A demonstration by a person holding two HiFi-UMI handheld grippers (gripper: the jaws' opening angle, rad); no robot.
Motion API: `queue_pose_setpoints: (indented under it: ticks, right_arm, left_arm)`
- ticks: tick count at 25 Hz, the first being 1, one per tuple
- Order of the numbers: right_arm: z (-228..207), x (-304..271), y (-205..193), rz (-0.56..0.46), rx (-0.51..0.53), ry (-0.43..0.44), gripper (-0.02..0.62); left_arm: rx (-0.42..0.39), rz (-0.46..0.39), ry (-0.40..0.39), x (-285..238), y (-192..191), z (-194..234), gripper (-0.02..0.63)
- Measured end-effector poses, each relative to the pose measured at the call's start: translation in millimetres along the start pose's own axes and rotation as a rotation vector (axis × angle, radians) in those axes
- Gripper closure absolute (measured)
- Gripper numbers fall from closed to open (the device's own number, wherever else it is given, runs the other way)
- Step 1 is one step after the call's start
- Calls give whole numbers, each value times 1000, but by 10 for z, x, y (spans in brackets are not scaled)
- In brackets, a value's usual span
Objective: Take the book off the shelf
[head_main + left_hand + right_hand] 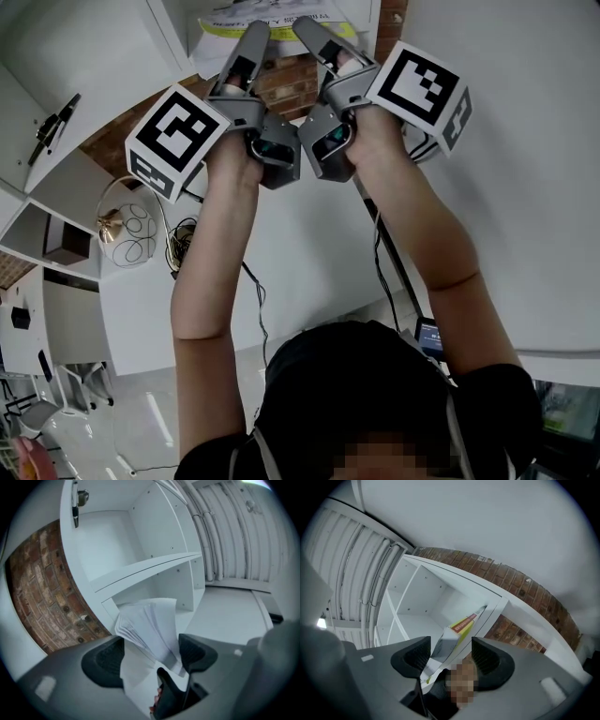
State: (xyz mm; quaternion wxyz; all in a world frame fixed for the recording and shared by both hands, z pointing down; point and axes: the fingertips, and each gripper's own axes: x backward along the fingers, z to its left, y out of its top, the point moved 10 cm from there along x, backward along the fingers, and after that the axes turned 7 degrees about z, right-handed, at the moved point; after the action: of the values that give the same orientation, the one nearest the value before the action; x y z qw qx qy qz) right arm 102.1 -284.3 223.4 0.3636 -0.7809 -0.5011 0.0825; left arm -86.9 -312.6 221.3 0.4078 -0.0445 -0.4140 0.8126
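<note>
A thin book point(281, 11) with a white and yellow cover lies at the edge of a white shelf unit point(140, 569), overhead. Both arms reach up to it side by side. My left gripper point(255, 33) stands open at the book's left part. In the left gripper view the fanned white pages point(150, 625) hang loosely between the wide jaws of that gripper point(151, 657). My right gripper point(309, 28) is open at the right part. In the right gripper view the yellow-edged cover point(457, 632) sits between the pads of that gripper point(450, 657) with gaps either side.
A brick wall point(42, 588) runs behind the shelf unit's empty white compartments point(422, 602). Pipes point(206, 527) climb the wall beside it. Below, coiled cables point(131, 230) lie on a white surface, and more white cubbies point(47, 234) stand at the left.
</note>
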Motion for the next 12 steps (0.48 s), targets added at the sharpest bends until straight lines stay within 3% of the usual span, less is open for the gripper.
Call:
queue_pose_setpoints:
  ticks: [4, 8, 12]
  right_arm:
    - [-35, 19, -21, -9, -53, 5, 345]
    - [34, 11, 6, -22, -6, -19, 422]
    - [16, 77, 4, -17, -1, -24, 433]
  left_arm:
    - [11, 9, -15, 28, -24, -13, 264]
    - [38, 14, 1, 2, -27, 38, 265]
    - [34, 17, 5, 7, -24, 24, 265]
